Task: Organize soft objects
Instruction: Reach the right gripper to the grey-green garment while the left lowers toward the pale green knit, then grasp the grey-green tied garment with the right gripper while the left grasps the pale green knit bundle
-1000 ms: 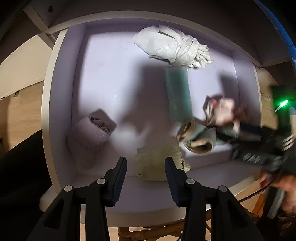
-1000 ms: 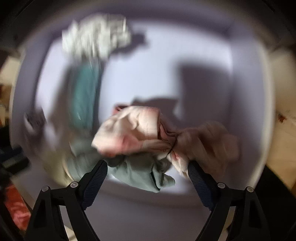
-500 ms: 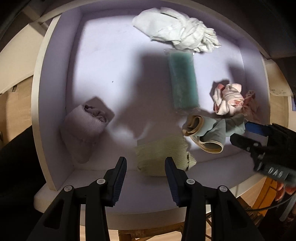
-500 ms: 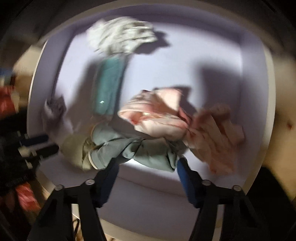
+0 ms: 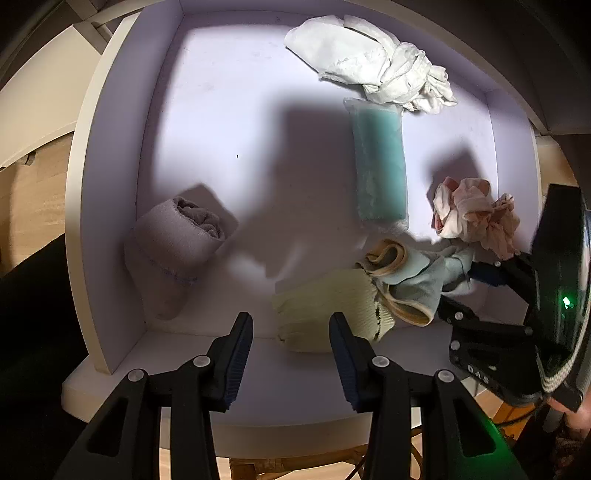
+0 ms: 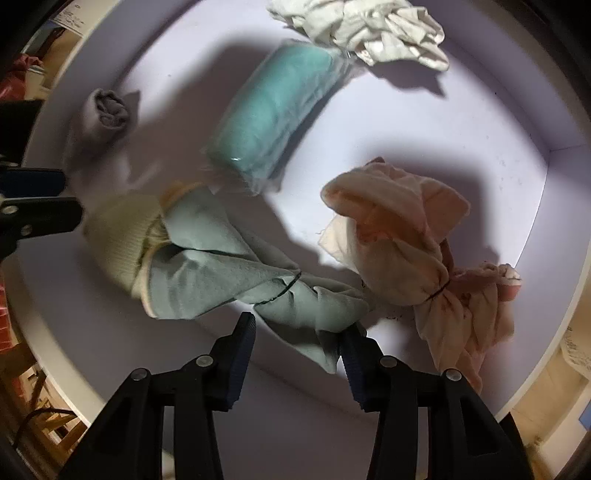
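Right wrist view: the right gripper (image 6: 297, 334) points down into a shallow white box (image 6: 535, 206), its jaws closing around the tail of a grey-green cloth (image 6: 236, 273) (tied at its middle with a thin dark band). The tail lies between the pads and touches the right one; no firm squeeze shows yet. That cloth lies near the box's front edge, one end against a pale yellow knit roll (image 6: 118, 236). Toward the right wall sits a pink tied bundle (image 6: 399, 236). A teal roll in clear wrap (image 6: 273, 110) lies mid-floor, a crumpled white cloth (image 6: 369, 33) at the back edge, and a lilac rolled sock (image 6: 103, 110) by the left wall.

From the left wrist, the left gripper (image 5: 291, 332) hangs over the front edge, jaws narrowly parted and empty, just before the yellow roll.
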### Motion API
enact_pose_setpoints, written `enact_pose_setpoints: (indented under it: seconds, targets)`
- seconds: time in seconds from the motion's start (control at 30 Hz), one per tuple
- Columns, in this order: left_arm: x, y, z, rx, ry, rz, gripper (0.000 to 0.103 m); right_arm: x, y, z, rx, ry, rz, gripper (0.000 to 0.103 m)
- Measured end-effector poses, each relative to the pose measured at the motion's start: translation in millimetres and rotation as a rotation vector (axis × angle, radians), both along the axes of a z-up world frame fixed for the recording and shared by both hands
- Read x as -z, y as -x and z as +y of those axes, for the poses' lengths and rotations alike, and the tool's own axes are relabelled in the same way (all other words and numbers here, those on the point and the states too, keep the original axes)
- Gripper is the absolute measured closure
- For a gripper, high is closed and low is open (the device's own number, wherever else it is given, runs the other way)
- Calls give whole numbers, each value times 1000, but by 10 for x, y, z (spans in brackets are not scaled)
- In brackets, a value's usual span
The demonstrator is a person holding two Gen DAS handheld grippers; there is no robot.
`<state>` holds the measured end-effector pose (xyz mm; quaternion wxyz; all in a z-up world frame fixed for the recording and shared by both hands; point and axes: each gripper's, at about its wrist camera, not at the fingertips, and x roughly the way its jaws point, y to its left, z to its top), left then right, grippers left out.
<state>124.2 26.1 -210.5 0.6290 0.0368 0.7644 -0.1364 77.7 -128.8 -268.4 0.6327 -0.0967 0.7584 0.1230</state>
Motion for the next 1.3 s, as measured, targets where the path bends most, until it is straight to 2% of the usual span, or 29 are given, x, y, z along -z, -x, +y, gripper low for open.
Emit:
enact_pose_setpoints:
  seconds: [0.07,0.13,0.27,0.33,0.37,0.57,0.63,0.67,0.7,0.77,0.93,1.07,1.1,1.17,1.27,1.3]
  targets:
    - [6,6,7,0,-5,1,60,32,-32,-16,30,-6,-10,59]
    - [-7,8,-10,-3,-10,4,60,-5,-88,-227,117,-44,-16,62]
    - [40,5,-65,6,-9,4,60,-37,-142,-689,399,-112,-27,64]
    - [60,19,-100,16,0,13,60,-30,-130,-847,489,-139,-22,63]
    - [78,25,-122,21,4,21,60,-25,-125,-871,499,-146,-20,63]
    - [279,76,-287,60,37,102,58,-33,-152,-594,400,-95,-31,62]
    - [319,92,-364,90,38,111,48,-41,-154,-541,398,-93,-37,61]
    - [342,101,-387,96,40,111,39,-67,-178,-528,399,-94,-39,59]
    - [365,97,-404,97,41,115,35,-107,-126,-439,405,-98,-41,55]
    - [448,77,-423,85,47,133,35,-70,-243,-500,404,-102,-40,50]
    - [471,-45,-335,19,82,105,36,-150,-306,-418,382,-95,-52,50]
    - [358,-185,-252,-14,48,12,41,-299,-309,-384,364,-89,-74,48]
    - [303,-241,-209,-26,17,-34,41,-340,-325,-334,337,-77,-95,45]
    - [261,-335,-168,-50,1,-60,41,-423,-347,-226,270,-55,-137,41]
    - [312,-364,-99,-135,77,-11,41,-447,-348,-49,169,-27,-156,40]
    - [330,-367,-95,-139,79,0,41,-425,-334,14,136,-17,-149,40]
